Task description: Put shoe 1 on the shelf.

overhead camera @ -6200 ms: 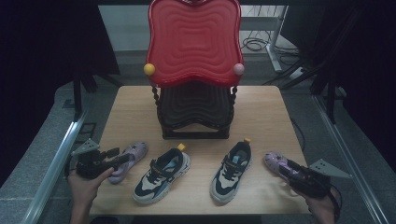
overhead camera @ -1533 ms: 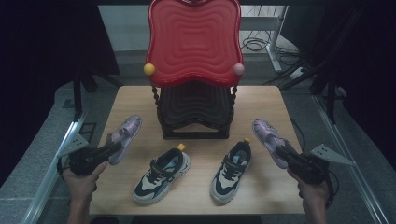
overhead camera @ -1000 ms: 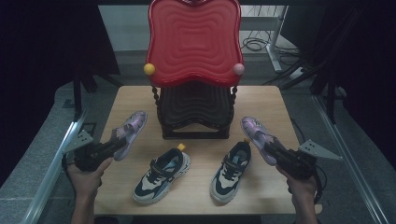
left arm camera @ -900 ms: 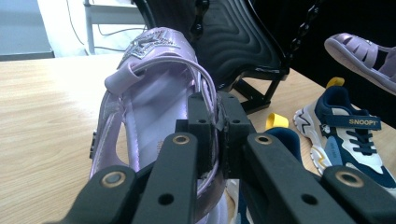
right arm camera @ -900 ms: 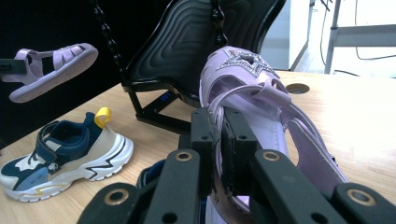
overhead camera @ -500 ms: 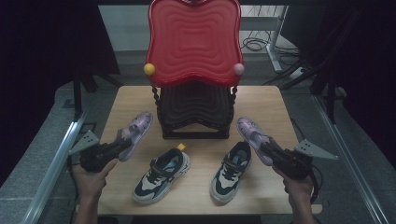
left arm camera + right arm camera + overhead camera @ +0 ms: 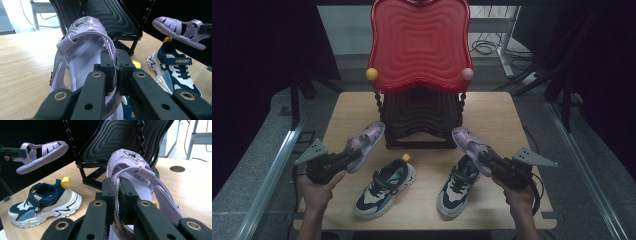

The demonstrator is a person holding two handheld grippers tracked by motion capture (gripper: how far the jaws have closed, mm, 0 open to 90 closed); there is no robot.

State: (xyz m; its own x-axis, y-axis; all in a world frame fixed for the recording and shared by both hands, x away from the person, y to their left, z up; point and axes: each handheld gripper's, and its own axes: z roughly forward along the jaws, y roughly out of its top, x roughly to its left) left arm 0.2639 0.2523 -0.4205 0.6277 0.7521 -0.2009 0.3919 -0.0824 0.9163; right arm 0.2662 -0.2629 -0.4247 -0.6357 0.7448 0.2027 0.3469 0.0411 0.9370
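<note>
Between the left gripper's (image 7: 343,158) pinched jaws hangs a lilac plastic sandal (image 7: 366,145); its twin lilac sandal (image 7: 468,147) is clamped in the right gripper (image 7: 493,165). Ahead stands the black ribbed two-tier rack (image 7: 422,120). Thin-edge grips may slip, or toes could snag its twisted posts (image 7: 379,107).

"SNOOPY" on sneaker strap (image 7: 183,61)

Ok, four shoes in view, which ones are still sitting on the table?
The two navy-and-white sneakers stand on the table. The purple sandals are held up in the left gripper and right gripper.
</note>
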